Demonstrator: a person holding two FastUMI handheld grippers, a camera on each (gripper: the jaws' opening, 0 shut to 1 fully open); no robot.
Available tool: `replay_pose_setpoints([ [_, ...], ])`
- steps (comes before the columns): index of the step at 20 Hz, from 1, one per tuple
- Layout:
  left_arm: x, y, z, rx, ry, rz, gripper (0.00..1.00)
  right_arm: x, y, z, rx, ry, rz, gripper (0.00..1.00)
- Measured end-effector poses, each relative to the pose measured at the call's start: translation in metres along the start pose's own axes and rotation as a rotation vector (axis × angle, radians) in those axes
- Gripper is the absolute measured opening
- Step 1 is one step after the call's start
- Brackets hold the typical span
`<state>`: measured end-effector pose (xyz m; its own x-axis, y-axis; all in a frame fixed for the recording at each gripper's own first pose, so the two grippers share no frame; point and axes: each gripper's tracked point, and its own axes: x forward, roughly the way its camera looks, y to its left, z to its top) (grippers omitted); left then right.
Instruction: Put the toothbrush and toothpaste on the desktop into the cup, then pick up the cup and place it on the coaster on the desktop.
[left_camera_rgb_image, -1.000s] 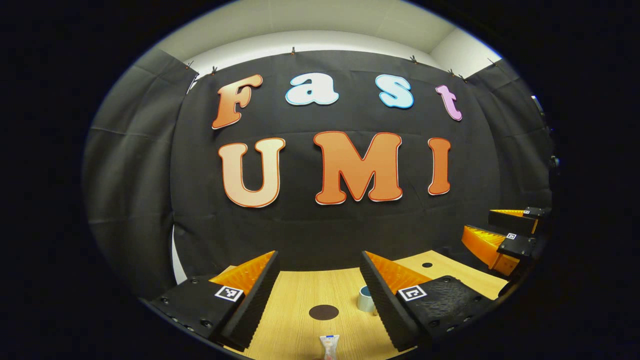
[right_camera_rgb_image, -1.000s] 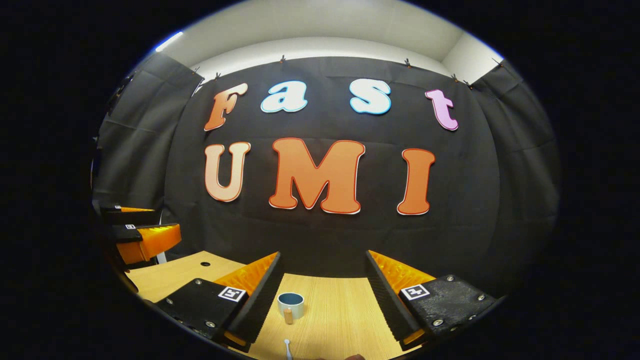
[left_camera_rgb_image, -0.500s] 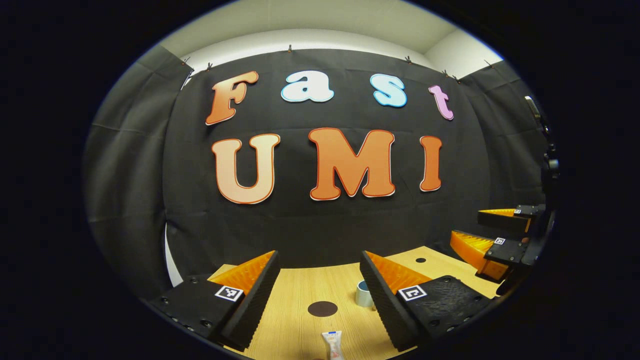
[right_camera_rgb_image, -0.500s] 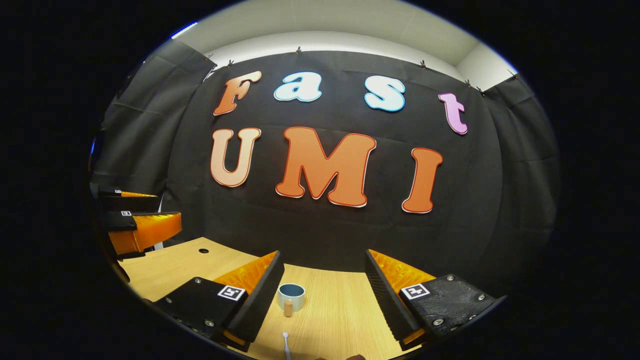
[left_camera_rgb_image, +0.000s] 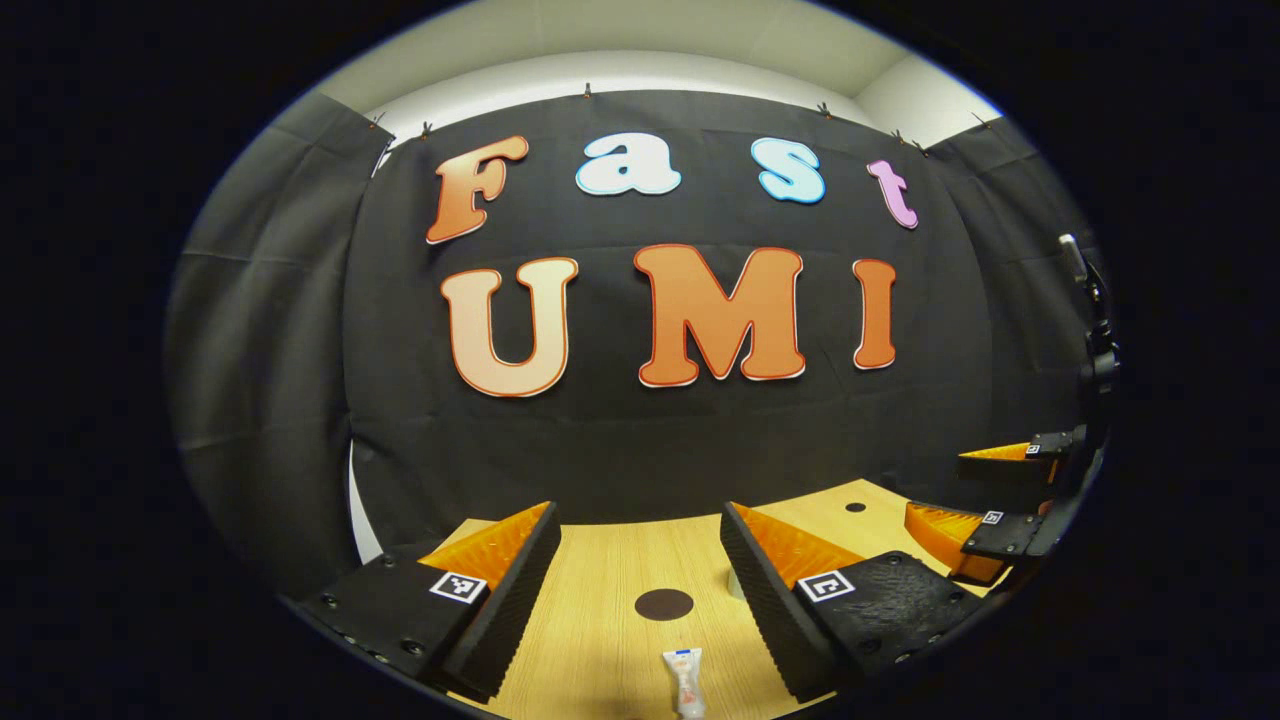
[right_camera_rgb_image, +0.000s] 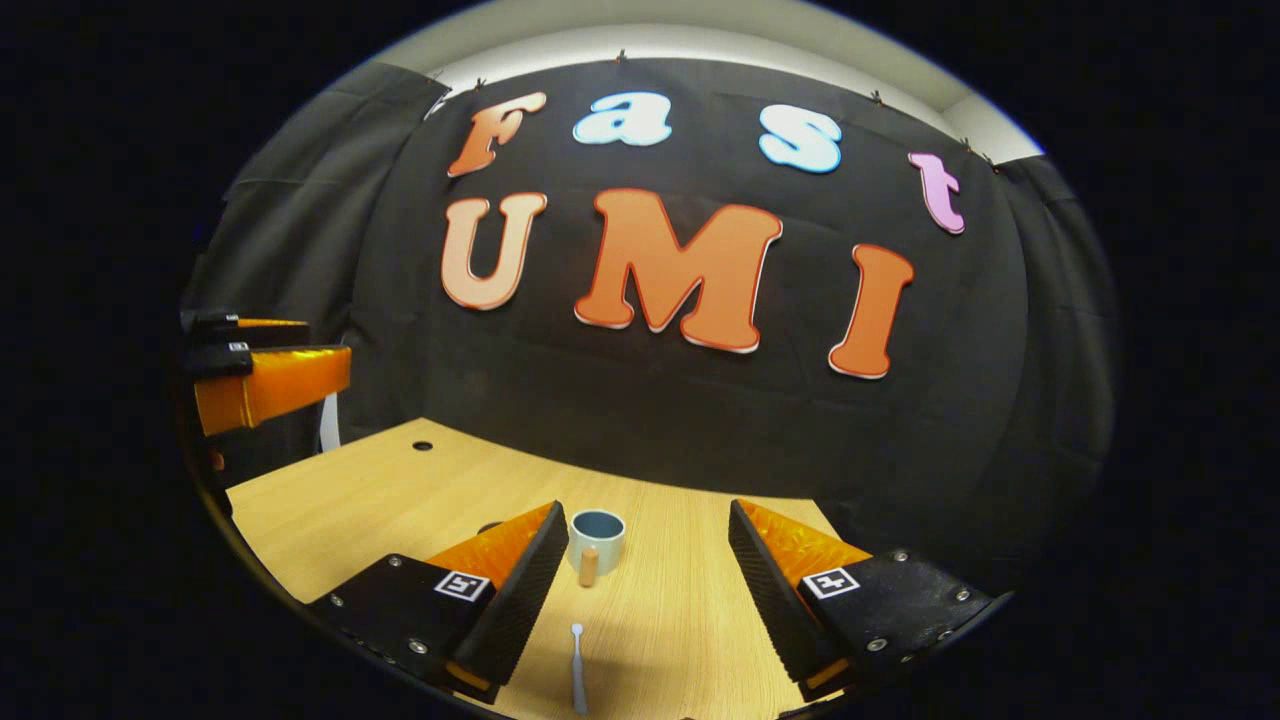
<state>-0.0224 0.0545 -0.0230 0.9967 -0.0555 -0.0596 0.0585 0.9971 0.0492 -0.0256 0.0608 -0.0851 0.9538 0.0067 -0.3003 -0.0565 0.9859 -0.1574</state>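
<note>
While both tools hang above the desktop (right_camera_rgb_image: 380, 490) with nothing between their fingers, no item has gone into the cup yet. Left gripper (left_camera_rgb_image: 640, 590): jaws spread wide, empty; the toothpaste (left_camera_rgb_image: 687, 682) lies flat on the wood near the bottom edge of the left gripper view, just near of the dark round coaster (left_camera_rgb_image: 664, 604), which sits between the fingers' lines. Right gripper (right_camera_rgb_image: 650, 590): jaws likewise spread, empty; the toothbrush (right_camera_rgb_image: 578, 672) lies flat at the near edge of the right gripper view, head pointing toward the far side. The cup (right_camera_rgb_image: 597, 536) stands upright beyond it, a small tan handle on its near side, close by the right gripper's left finger. In the left gripper view a pale sliver beside the right finger is probably the same cup, though mostly hidden. Judged step: approach to the first pick. Risks: both items lie low and thin on the wood, so a shallow descent could close above them or skid them away; the toothbrush may pivot if pinched off-centre; a careless sweep of the finger nearest the cup could knock it over.
</note>
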Motion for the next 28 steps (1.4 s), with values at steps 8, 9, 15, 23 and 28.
replay_pose_setpoints([
  [8,0.023,0.019,-0.026,0.012,0.085,-0.032,0.98,0.033,0.025,-0.052,0.0,0.271,0.026,0.98],
  [9,0.023,0.021,-0.032,0.012,0.095,-0.026,0.97,0.036,0.029,-0.06,-0.003,0.31,0.039,0.98],
  [15,0.033,0.026,-0.063,0.051,0.184,0.047,0.97,0.044,0.05,-0.132,-0.01,0.587,0.172,0.92],
  [23,0.037,0.026,-0.105,0.025,0.311,0.14,0.99,0.049,0.06,-0.211,-0.037,0.874,0.258,0.87],
  [28,0.032,0.033,-0.129,-0.007,0.386,0.182,0.99,0.036,0.068,-0.255,-0.044,1.064,0.29,0.79],
])
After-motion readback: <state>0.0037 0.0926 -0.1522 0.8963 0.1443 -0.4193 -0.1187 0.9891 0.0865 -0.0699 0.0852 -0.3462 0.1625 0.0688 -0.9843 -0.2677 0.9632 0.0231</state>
